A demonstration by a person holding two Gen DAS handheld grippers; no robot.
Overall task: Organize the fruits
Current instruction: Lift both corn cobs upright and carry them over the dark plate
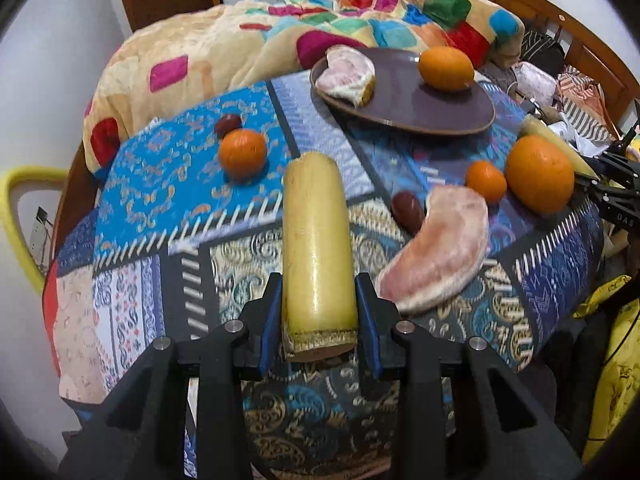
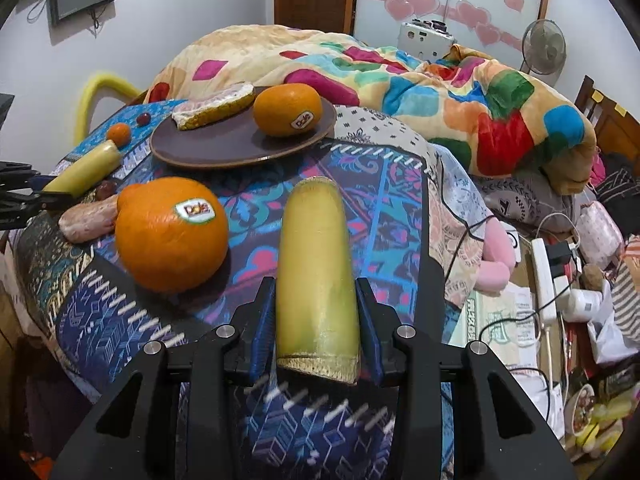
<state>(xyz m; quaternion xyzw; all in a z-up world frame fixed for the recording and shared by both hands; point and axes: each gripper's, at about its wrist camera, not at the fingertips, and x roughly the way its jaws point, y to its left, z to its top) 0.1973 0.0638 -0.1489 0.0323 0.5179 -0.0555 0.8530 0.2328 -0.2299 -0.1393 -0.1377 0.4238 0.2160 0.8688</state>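
Note:
My left gripper (image 1: pixel 319 284) is shut on a pale yellow cane piece (image 1: pixel 316 220) that juts forward over the patterned cloth. My right gripper (image 2: pixel 315 286) is shut on a second cane piece (image 2: pixel 312 240) beside a large orange (image 2: pixel 172 234). A dark plate (image 1: pixel 420 104) at the back holds a pomelo slice (image 1: pixel 348 72) and an orange (image 1: pixel 446 68). Loose on the cloth lie another pomelo slice (image 1: pixel 440 248), two tangerines (image 1: pixel 243 153) (image 1: pixel 485 182) and two dark red fruits (image 1: pixel 407 210) (image 1: pixel 228 124).
A bulky colourful quilt (image 2: pixel 440 92) lies behind the plate. The cloth-covered surface (image 1: pixel 180 200) drops off at its near and side edges. Cables, a power strip (image 2: pixel 544 276) and clutter fill the right side. A yellow chair frame (image 1: pixel 16 200) stands at the left.

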